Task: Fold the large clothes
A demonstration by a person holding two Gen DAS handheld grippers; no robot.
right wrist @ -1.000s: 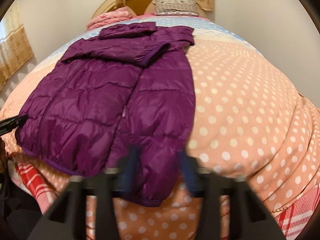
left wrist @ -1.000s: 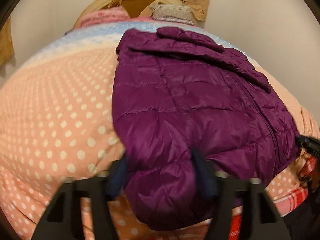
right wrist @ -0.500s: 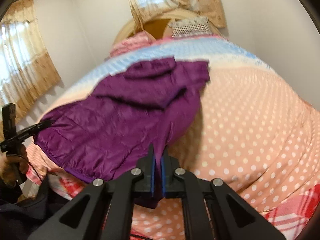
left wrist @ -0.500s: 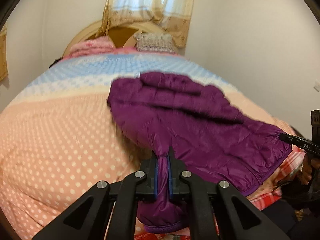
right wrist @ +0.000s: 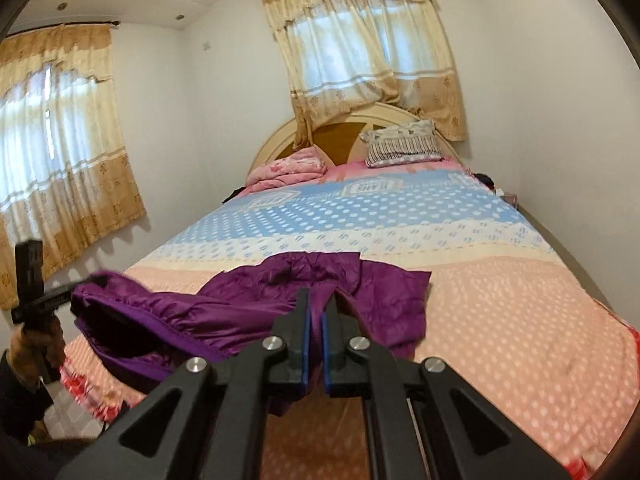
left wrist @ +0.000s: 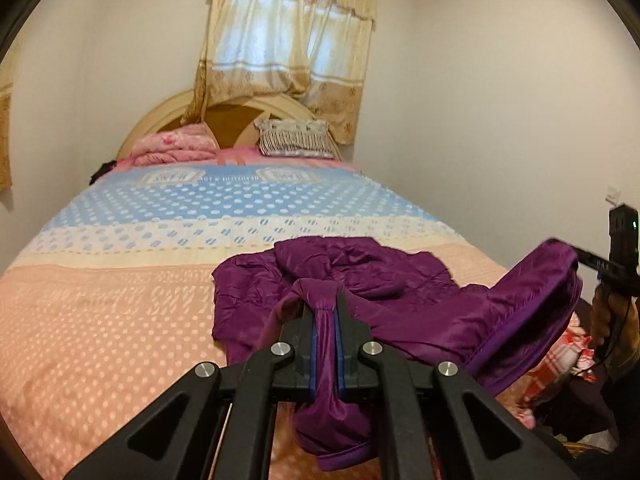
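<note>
A purple quilted puffer jacket [left wrist: 400,276] lies on the near half of the bed, its hem end lifted off the cover. My left gripper [left wrist: 325,300] is shut on one bottom corner of the jacket, fabric bunched between its blue pads. My right gripper [right wrist: 316,300] is shut on the other bottom corner; the jacket [right wrist: 256,304] stretches from it to the left. The right gripper also shows at the right edge of the left wrist view [left wrist: 576,254], and the left gripper at the left edge of the right wrist view [right wrist: 86,280]. The collar end rests on the bedcover.
The bed [left wrist: 100,312] has a peach, cream and blue dotted cover. A pink folded blanket [left wrist: 172,146] and a striped pillow [left wrist: 296,138] lie by the headboard. White walls stand close on both sides. A red plaid cloth [left wrist: 560,364] hangs at the bed's near edge.
Both grippers closed on the jacket's bottom corners and lifted them up and forward. The jacket, flat a second ago, now bunches toward its collar end with the hem raised.
</note>
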